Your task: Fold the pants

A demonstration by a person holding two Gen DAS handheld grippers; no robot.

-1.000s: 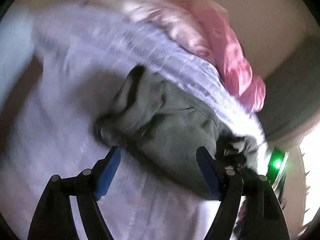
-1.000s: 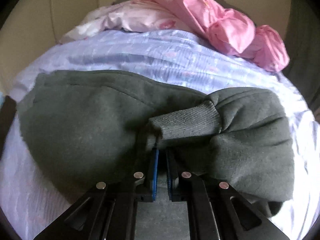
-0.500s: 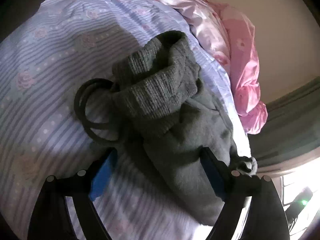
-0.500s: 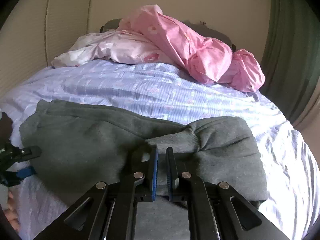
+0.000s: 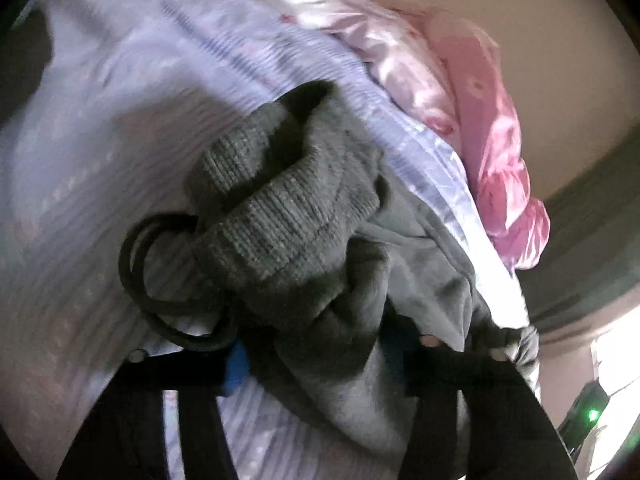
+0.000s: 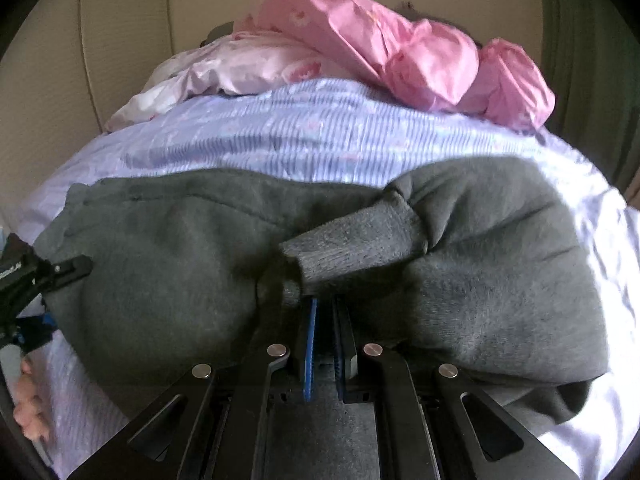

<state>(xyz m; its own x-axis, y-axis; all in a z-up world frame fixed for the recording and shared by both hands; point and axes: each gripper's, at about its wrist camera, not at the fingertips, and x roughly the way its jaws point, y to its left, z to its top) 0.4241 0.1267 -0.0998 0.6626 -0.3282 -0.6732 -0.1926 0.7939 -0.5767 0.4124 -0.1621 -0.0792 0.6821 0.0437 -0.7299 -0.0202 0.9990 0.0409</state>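
Dark grey sweatpants (image 6: 192, 264) lie across a lilac striped bed sheet (image 6: 320, 136). My right gripper (image 6: 325, 308) is shut on the pants' ribbed cuff (image 6: 360, 236), which is folded over the body of the pants. In the left wrist view my left gripper (image 5: 320, 360) is open, its fingers straddling the bunched ribbed waistband (image 5: 280, 224), with the black drawstring loop (image 5: 160, 280) beside the left finger. The left gripper also shows at the left edge of the right wrist view (image 6: 36, 280), at the pants' end.
A crumpled pink quilt (image 6: 400, 48) and a pale pink pillow (image 6: 224, 68) lie at the head of the bed. A beige wall panel (image 6: 100, 40) is behind. A green curtain (image 6: 592, 60) hangs at right.
My left gripper has pushed in over the waistband, so the fabric now sits between its fingers. My right gripper has dropped closer to the pants, still shut on the cuff.
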